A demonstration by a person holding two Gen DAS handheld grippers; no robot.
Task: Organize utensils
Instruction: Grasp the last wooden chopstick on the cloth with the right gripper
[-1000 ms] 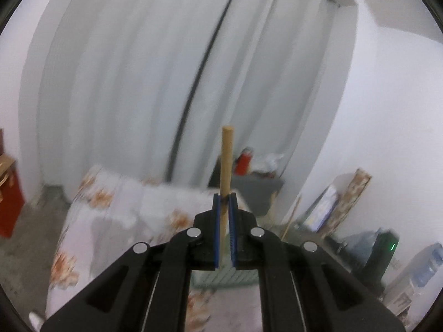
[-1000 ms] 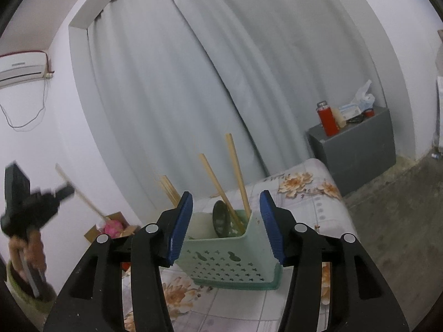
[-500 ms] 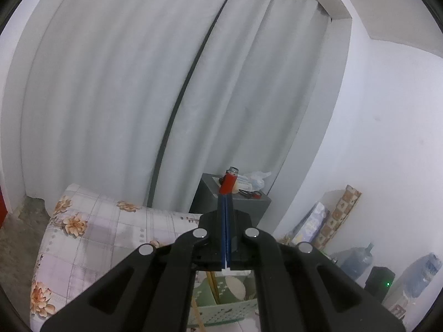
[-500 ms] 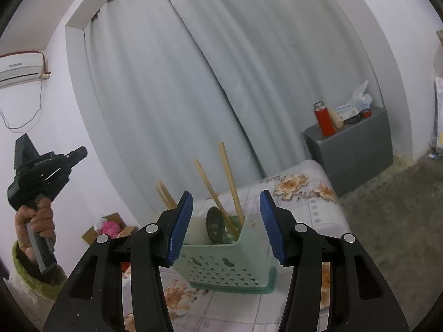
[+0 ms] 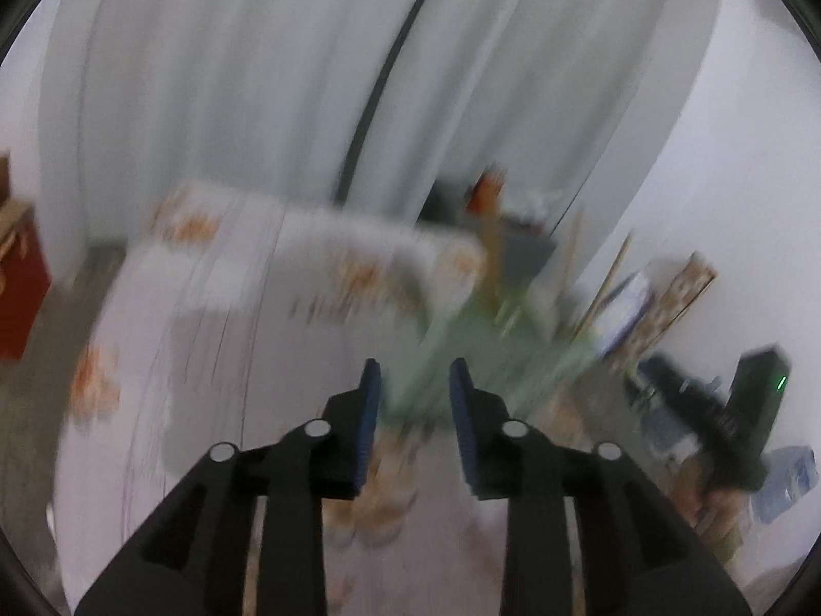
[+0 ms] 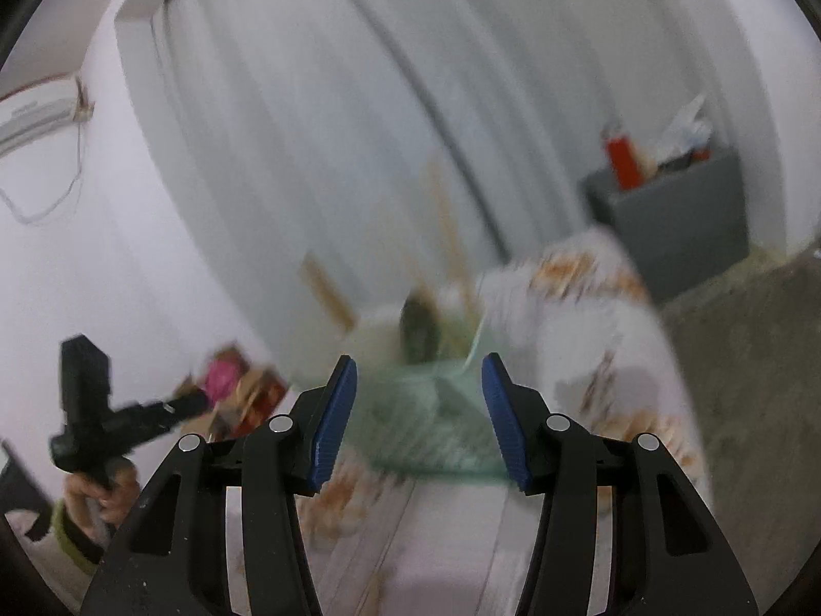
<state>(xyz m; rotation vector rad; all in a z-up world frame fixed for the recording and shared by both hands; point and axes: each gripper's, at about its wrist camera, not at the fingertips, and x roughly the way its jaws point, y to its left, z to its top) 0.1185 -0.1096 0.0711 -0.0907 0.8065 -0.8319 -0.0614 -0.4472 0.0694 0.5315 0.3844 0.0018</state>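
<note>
Both views were smeared by motion. The left gripper (image 5: 414, 377) had just been opening and stood narrowly parted, nothing between its blue pads, aimed down at the pale green perforated plastic basket (image 5: 482, 359) on the bench covered with a white floral cloth (image 5: 215, 339). The right gripper (image 6: 418, 385) stood about half open, also empty, with the same basket (image 6: 436, 426) just beyond its fingertips. Thin wooden chopsticks (image 6: 451, 241) and a dark rounded utensil, perhaps a spoon (image 6: 418, 323), stood leaning inside the basket; which compartment each occupied could not be told through the blur. In the right view the left gripper appeared at the left edge, held by a person's hand (image 6: 102, 498).

As a judgement, one stick seemed delivered and the step in hand was returning for another utensil. The next move called for finding a loose utensil on the bench, none clearly visible here, and closing on its shaft without knocking the basket
</note>
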